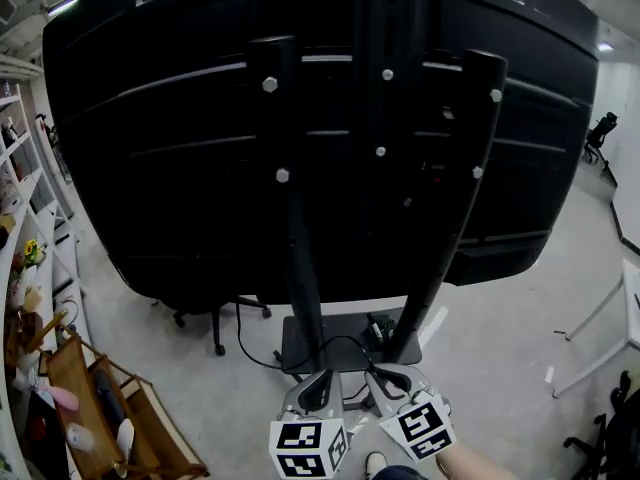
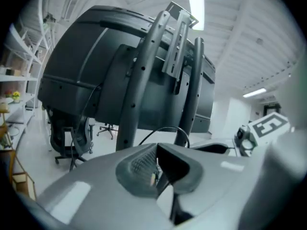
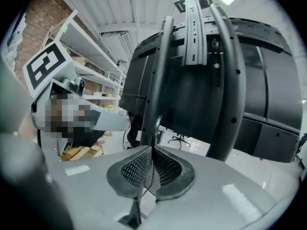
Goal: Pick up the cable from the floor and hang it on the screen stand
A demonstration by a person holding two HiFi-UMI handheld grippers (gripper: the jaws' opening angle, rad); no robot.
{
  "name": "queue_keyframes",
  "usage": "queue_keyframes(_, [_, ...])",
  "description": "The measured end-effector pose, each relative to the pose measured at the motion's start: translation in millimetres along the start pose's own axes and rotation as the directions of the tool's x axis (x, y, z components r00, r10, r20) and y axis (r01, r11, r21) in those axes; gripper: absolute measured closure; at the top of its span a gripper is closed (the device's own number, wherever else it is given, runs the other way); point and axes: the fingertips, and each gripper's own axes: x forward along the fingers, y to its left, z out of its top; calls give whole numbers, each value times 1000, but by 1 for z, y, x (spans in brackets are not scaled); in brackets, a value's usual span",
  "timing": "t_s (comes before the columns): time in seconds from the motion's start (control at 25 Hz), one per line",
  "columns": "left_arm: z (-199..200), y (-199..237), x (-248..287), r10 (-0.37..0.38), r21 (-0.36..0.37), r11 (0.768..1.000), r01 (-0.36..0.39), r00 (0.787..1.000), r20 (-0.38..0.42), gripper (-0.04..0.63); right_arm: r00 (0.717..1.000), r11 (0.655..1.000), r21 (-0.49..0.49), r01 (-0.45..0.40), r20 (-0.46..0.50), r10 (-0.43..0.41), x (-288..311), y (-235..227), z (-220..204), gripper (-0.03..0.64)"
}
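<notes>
Nearest, at the lower edge of the head view, the left tool (image 1: 316, 386) and the right tool (image 1: 392, 376) are held side by side, just in front of the stand's base plate (image 1: 300, 353). Each is pressed together on the thin black cable (image 3: 154, 128). In the right gripper view it is seen pinched between the ribbed pads and running up from them, and in the left gripper view a loop of the cable (image 2: 168, 127) arches above the closed jaws. The cable is thus kept off the floor (image 1: 500, 368) at two points, presumably so that a slack span is left between the tools to be draped over something. Beyond, the two dark uprights of the screen stand (image 1: 300, 258) rise against the back of the screen (image 1: 170, 168). The mounting bracket (image 3: 194, 28) at their top is judged a likely hanging place.
</notes>
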Motion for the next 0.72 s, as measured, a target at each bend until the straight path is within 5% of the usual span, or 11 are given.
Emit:
queue_keyframes(0.24, [53,-40,20,16,98,995,-20,999,49,588,994,997,41,62,82,-66,-26,-46,44,606])
queue_keyframes(0.48, [66,-67,23,16,133,991,-25,998,68,588,986,994,21,107,129,-109,-54,-65,57,606])
queue_keyframes(0.72, [128,-103,26,-13,217,976,-25,985,173,588,942,969,-47,244,250,-225,-92,-123,119,606])
